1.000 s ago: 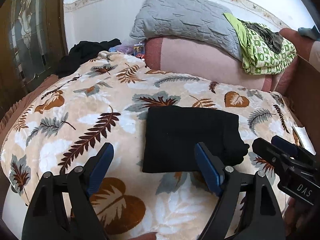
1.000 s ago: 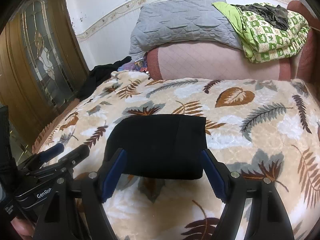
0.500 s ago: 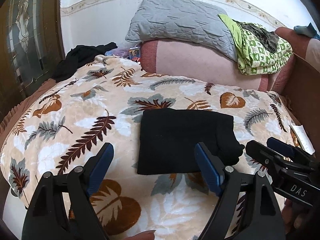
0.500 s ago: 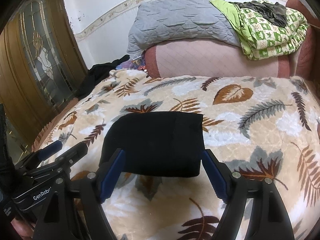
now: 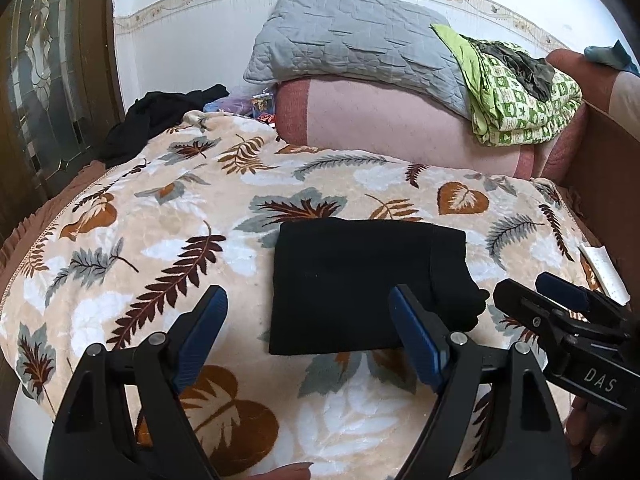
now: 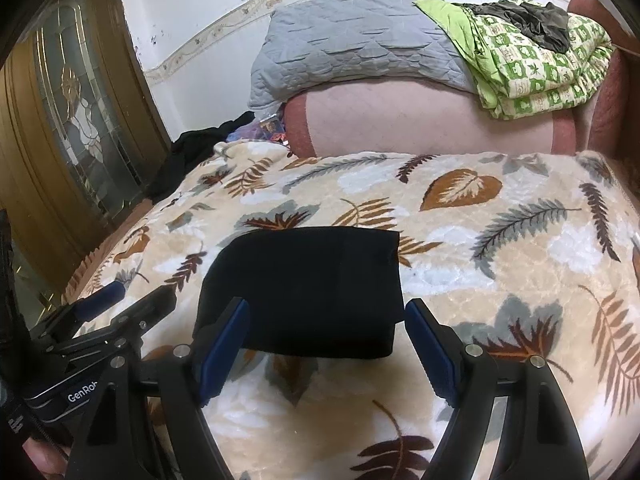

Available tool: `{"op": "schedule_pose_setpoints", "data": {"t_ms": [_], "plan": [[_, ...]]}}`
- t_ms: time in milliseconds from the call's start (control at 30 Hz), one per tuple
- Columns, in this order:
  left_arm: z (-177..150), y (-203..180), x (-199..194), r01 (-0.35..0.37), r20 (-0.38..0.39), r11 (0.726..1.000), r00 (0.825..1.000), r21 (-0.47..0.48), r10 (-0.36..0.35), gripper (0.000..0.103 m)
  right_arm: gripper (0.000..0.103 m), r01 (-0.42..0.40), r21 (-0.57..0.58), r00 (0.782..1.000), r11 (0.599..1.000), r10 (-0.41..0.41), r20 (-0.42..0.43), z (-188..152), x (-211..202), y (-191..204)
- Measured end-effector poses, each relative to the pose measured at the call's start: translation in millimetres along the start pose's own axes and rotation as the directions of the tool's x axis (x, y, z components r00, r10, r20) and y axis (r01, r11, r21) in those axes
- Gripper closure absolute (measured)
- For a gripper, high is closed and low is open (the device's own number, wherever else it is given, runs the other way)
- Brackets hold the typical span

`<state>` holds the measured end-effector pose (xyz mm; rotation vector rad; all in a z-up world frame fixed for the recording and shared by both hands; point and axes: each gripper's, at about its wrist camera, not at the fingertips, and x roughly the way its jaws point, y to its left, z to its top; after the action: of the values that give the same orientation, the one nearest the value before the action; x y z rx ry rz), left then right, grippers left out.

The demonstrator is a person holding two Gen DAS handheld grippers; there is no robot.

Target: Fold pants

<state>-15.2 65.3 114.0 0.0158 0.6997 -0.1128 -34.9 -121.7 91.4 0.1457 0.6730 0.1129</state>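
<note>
Black pants (image 5: 360, 284) lie folded into a flat rectangle on the leaf-patterned blanket (image 5: 168, 240); the right wrist view shows the same pants (image 6: 308, 288) straight ahead. My left gripper (image 5: 308, 312) stands open above the blanket, just in front of the pants' near left corner, with nothing between its blue pads. My right gripper (image 6: 328, 324) is also open, hovering at the pants' near edge and holding nothing. The right gripper (image 5: 568, 308) appears at the right in the left wrist view, and the left gripper (image 6: 120, 308) at the left in the right wrist view.
At the back, a grey quilted pillow (image 5: 352, 40) rests on a pink bolster (image 5: 392, 128), with a green patterned bundle (image 5: 520, 96) beside it. Dark clothing (image 5: 160, 116) is heaped at the back left. A wooden glass-panelled door (image 6: 68, 128) stands left.
Both wrist views shifted only slightly; the folded pants have stayed put on the blanket and both grippers remain open and empty.
</note>
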Motion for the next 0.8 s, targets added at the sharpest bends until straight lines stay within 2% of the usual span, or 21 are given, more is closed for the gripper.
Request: {"op": "schedule_pose_setpoints", "data": {"t_ms": [800], "plan": [[-1,7,12,0.022,-0.014,1.000,1.000,-0.019,-0.023,0.019,0.022,0.008,-0.005,1.000,1.000,-0.008,-0.022,1,15,4]]}}
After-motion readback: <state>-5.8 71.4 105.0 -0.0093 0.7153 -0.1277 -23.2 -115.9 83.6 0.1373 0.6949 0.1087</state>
